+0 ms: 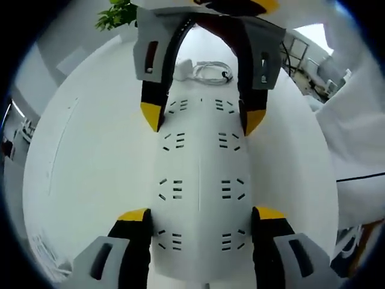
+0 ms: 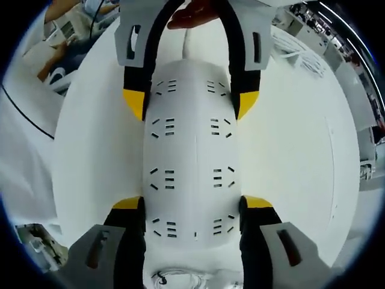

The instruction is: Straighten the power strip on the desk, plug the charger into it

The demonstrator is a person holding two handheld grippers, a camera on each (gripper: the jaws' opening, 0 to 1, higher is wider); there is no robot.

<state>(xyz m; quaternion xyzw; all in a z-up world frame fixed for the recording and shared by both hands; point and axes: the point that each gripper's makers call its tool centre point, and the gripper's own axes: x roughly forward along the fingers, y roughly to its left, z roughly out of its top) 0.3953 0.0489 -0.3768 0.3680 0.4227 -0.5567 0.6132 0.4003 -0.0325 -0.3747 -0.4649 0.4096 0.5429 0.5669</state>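
We hold the power strip [image 1: 198, 186] with both claws, left claw [image 1: 201, 223] and right claw [image 2: 192, 211], clamped across opposite ends; straightening appears underway, the charger [image 1: 207, 71] unplugged.

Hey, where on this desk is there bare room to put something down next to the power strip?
Bare desk lies along both long sides of the power strip. It is crowded at both ends: left gripper, right gripper, and the coiled cable beyond.

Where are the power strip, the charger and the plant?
power strip [image 1: 198, 180], left gripper view, on its bare middle between the socket rows.
charger [image 1: 182, 67], left gripper view, on the white block beside its coiled cable.
plant [image 1: 117, 13], left gripper view, on the green leaves beyond the desk.
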